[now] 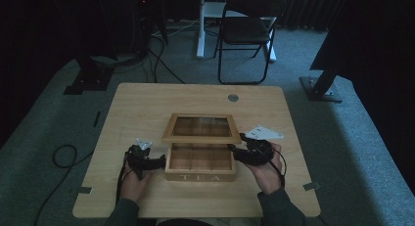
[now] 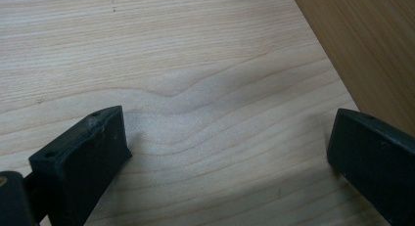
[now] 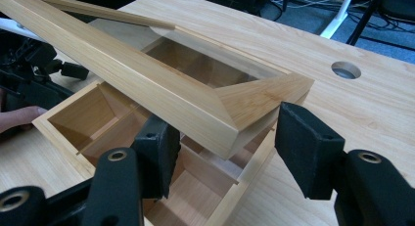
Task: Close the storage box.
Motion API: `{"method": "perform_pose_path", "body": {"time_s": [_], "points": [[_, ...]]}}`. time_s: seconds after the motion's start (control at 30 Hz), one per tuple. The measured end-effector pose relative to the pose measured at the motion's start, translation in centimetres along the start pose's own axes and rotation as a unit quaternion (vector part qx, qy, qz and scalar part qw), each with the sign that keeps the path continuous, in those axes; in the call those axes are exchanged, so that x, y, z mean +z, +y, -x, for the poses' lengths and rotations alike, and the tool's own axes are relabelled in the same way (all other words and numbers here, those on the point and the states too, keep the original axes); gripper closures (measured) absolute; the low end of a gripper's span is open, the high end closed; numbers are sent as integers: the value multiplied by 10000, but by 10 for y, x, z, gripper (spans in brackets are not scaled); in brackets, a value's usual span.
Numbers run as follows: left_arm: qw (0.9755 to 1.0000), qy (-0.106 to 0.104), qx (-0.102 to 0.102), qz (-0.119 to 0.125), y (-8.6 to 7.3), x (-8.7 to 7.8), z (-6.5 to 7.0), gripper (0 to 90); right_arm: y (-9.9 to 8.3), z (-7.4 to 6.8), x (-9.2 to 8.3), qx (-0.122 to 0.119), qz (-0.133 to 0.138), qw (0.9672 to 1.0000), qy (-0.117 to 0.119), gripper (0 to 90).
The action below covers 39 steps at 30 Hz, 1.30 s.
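Up close, right hand-held gripper straddles the lid corner.

- In the high view we cannot tell whether the right gripper touches the lid of the tea box; the fingers are too small and dark.
- The person's forearms are cut off at the six o'clock edge there.
- The room toward twelve o'clock is too dark for us to read; a chair is clipped by the top edge.
- In the left gripper view a wooden wall at two o'clock is cut by the edge, so we cannot name it.
- In the right gripper view the lid hides the box's far compartments, and its nine o'clock end runs out of frame.
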<state>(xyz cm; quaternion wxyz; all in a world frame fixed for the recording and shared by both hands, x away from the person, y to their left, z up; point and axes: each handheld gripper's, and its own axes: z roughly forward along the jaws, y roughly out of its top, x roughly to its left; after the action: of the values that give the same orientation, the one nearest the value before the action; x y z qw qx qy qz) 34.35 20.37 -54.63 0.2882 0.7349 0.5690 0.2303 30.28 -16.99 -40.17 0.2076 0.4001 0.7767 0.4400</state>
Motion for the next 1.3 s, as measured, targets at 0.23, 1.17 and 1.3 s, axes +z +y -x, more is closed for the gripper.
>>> {"method": "perform_pose_path", "body": {"time_s": [0.23, 1.17, 1.3], "points": [[10000, 2, 12, -6, 0, 0, 0, 16, -6, -1, 0, 63, 7, 10000, 57, 421], [10000, 3, 19, -9, 0, 0, 0, 16, -34, -8, 6, 17, -160, 9998, 68, 411], [10000, 3, 19, -10, 0, 0, 0, 16, -38, -9, 7, 19, -185, 9998, 74, 411]]}}
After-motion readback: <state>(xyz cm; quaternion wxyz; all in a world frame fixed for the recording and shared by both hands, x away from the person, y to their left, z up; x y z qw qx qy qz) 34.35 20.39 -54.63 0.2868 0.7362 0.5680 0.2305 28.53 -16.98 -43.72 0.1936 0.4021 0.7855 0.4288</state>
